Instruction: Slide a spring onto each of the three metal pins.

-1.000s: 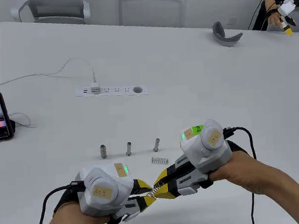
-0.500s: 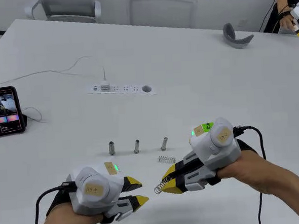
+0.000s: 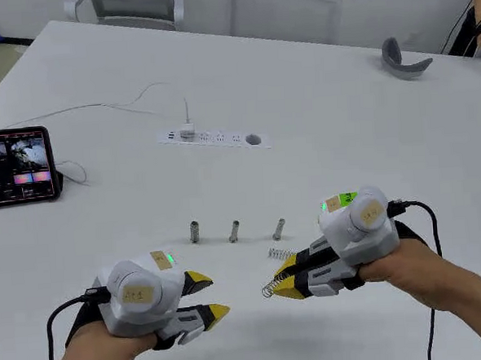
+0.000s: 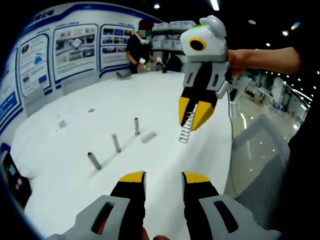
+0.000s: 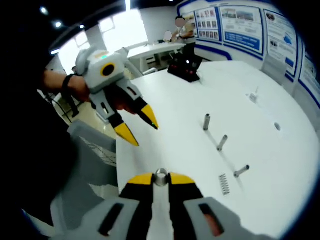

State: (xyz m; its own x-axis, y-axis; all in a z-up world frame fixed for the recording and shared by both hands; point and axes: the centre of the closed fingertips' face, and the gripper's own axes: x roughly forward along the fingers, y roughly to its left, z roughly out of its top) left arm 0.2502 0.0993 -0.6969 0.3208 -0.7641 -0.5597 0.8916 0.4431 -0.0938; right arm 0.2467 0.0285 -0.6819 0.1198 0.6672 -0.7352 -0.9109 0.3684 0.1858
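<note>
Three short metal pins [image 3: 195, 231] [image 3: 234, 231] [image 3: 279, 229] stand upright in a row on the white table [image 3: 344, 141]. A loose spring [image 3: 281, 253] lies just in front of the right-hand pin. My right gripper [image 3: 281, 280] is shut on a second spring [image 3: 268, 289], which sticks out of its yellow tips above the table. The left gripper view has that gripper [image 4: 195, 112] with its spring [image 4: 186, 131] dangling, beyond the pins [image 4: 116, 143]. My left gripper [image 3: 208, 296] hovers to the lower left, open with nothing in it. In the right gripper view the spring's end [image 5: 160, 176] sits between the jaws.
A tablet [image 3: 15, 165] lies at the left edge with a cable running to a white power strip [image 3: 213, 138] behind the pins. A grey curved band [image 3: 405, 60] rests at the far right. Chairs [image 3: 275, 10] stand beyond the table.
Both grippers met at the spring a second ago. My left gripper has since let go, opened and drawn back to the left; the right keeps the spring. The head camera has shifted.
</note>
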